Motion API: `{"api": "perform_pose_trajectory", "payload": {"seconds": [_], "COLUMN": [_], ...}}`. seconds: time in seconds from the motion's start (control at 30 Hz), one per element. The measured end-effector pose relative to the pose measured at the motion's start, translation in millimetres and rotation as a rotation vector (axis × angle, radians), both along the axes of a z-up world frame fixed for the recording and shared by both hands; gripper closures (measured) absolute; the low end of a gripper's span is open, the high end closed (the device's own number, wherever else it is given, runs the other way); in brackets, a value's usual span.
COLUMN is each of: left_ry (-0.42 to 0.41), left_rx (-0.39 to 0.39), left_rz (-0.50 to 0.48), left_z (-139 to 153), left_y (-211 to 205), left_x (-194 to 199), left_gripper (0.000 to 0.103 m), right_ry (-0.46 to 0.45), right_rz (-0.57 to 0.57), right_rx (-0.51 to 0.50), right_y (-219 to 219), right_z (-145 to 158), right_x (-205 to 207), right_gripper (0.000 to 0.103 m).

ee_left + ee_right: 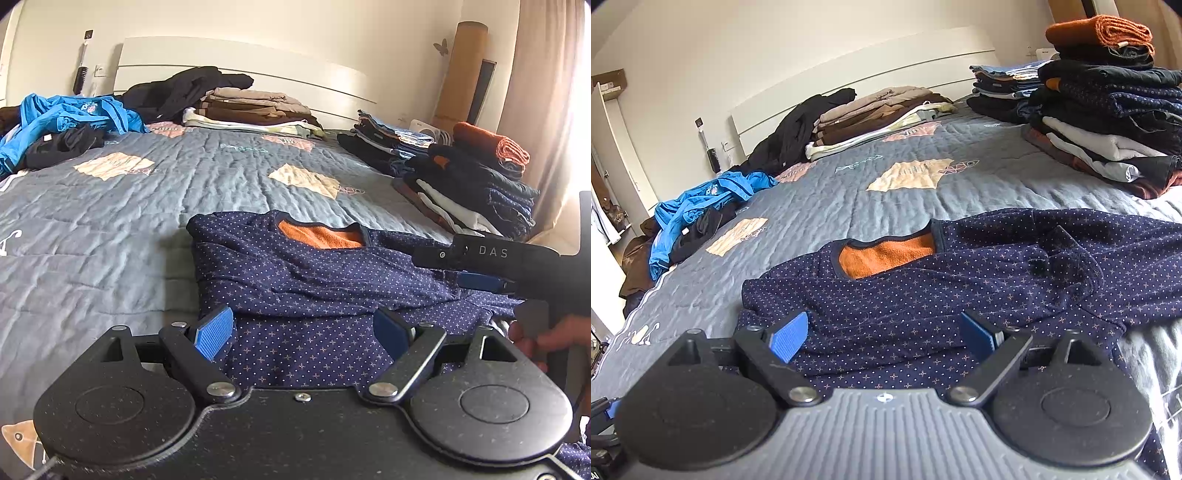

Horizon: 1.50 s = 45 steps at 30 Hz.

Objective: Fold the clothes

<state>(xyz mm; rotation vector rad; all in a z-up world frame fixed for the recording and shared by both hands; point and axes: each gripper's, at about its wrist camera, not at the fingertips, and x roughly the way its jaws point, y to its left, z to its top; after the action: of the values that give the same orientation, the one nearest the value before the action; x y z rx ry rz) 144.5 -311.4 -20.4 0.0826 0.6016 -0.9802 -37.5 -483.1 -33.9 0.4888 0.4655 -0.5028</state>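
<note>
— How far along are you?

— Several folded stacks (1108, 122) sit at the bed's right edge and by the headboard (255, 107). A loose blue heap (66, 118) on the left is still waiting. The navy dotted sweater (923, 295) lies in front of me on the quilt (147, 206), partly folded, I'd say.

— And your fingers?

— Both pairs stand apart, gripping nothing: left fingers (306, 332) and right fingers (886, 334) over its near hem. The quilt's middle is bare, so there's room ahead.

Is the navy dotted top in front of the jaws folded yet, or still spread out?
Partly folded. The navy dotted top has one sleeve laid across its front, but the body still lies full-length on the bedspread.
</note>
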Motion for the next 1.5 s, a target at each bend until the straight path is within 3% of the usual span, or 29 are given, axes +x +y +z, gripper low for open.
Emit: {"api": "perform_pose_trajectory", "payload": {"seconds": [1.5], "left_ry": [-0.009], "left_rx": [0.007], "left_rz": [-0.004], "left_z": [-0.9], "left_y": [0.5], "left_x": [0.5], "left_gripper": [0.021], "right_ry": [0.010], "right_rz": [0.010], "right_rx": [-0.001], "right_y": [5.2], "right_z": [-1.8], "right_x": [2.3], "right_gripper": [0.014]}}
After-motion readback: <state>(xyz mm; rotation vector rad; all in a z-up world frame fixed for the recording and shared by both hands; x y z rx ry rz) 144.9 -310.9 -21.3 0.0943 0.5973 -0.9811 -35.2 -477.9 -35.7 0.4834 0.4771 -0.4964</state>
